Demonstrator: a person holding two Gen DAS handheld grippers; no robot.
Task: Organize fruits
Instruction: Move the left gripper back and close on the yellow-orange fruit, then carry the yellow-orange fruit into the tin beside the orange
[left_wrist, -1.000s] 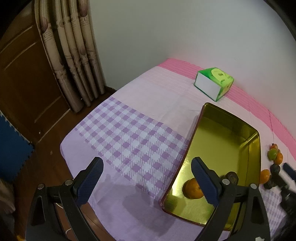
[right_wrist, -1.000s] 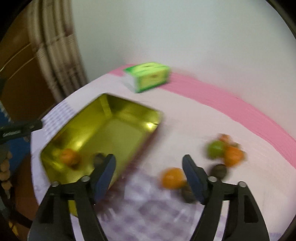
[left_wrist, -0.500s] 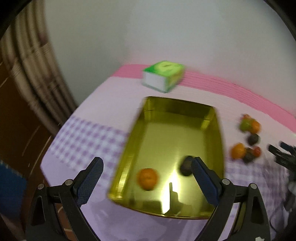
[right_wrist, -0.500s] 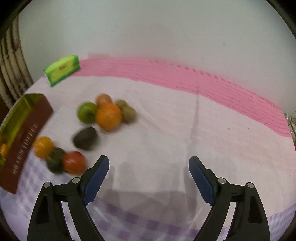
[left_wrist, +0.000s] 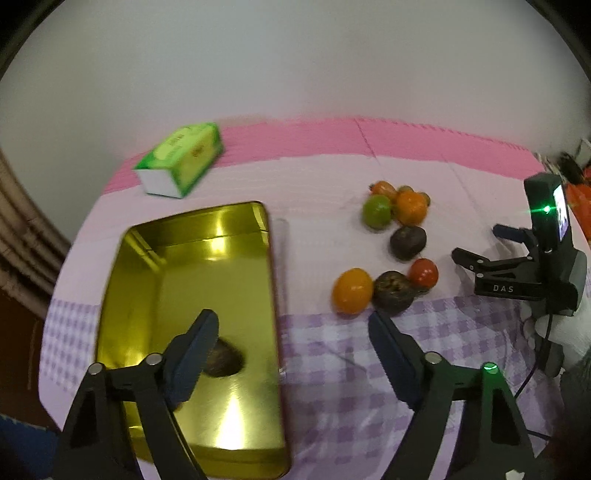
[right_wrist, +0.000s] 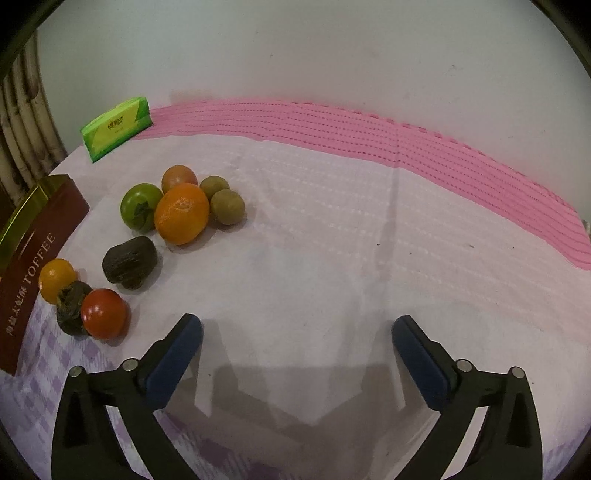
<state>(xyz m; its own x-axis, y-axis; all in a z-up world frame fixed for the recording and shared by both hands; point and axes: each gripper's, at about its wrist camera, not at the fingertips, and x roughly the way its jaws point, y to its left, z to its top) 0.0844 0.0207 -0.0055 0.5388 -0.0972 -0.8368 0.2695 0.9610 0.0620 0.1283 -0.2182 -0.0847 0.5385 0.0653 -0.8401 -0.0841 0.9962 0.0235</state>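
Swinging right: left tongs (left_wrist: 291, 332) | fruits (left_wrist: 391, 251) now centred | empty

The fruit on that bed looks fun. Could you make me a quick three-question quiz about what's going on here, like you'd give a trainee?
1. True or false: the gold tin already has a dark fruit in it.
2. Which fruit lies nearest the right gripper? A) green fruit B) red tomato C) big orange
3. Fill in: the left gripper and the right gripper are both ____ and hold nothing.

Key
1. True; it shows partly behind the left gripper's finger.
2. B
3. open
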